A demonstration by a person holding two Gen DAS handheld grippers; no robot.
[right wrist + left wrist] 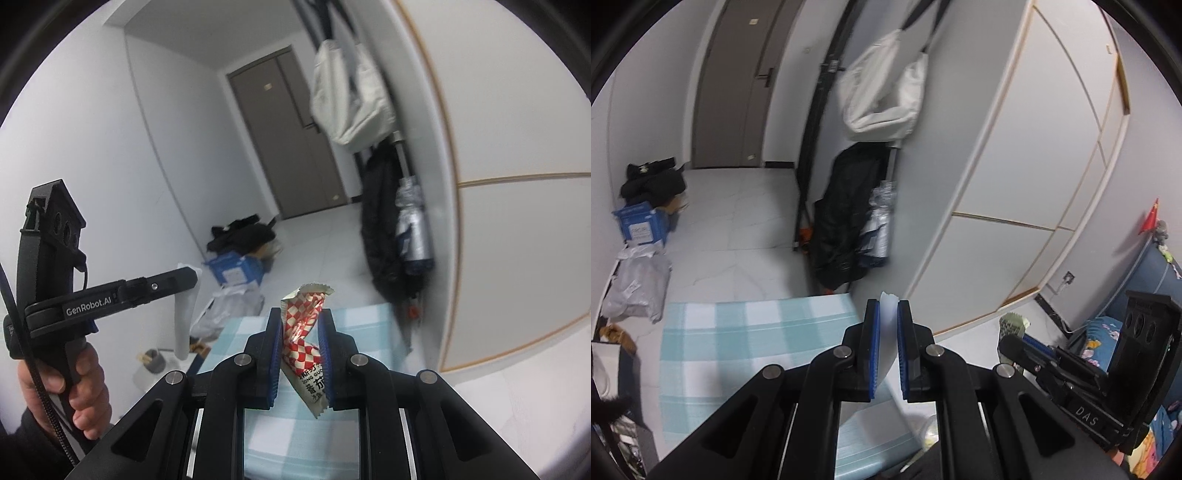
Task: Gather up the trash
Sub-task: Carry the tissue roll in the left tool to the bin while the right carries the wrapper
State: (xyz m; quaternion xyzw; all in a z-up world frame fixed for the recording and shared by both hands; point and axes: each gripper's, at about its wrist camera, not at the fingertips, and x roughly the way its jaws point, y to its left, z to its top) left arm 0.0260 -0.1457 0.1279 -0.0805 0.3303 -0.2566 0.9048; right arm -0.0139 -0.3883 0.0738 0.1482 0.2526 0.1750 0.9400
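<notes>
Left trash: the left hand-held gripper (888, 310) pinches a pale, translucent white scrap (888, 317) between its blue pads, held up in the air above the checked table (757, 332); what kind of scrap it is I cannot tell.

Right trash: the right hand-held gripper (300, 325) is closed on a red-and-white checked sachet (303, 332), also lifted clear over the near part of the table.

Handling, sachet: it looks feather-light, thin and crinkly, already twisted in the middle. Probably slick foil or plastic, so it could slide out if the grip eases. The middle of its body, where the pads sit, seems the sound place; the serrated top end sticks up free and the printed bottom end hangs below the pads.

Handling, white scrap: soft and limp by the look of it, weightless, nothing to break. A long strip trails down below the fingers in the right wrist view, so it may flap or catch.

Jaw gap: both pairs are drawn close, narrowed to the thickness of what they hold.

Relation: the two tools are near each other, side by side, not touching.

Where it goes: no bin is plainly visible; a white bag (882, 85) hangs by the wardrobe (1034, 147) far off.
</notes>
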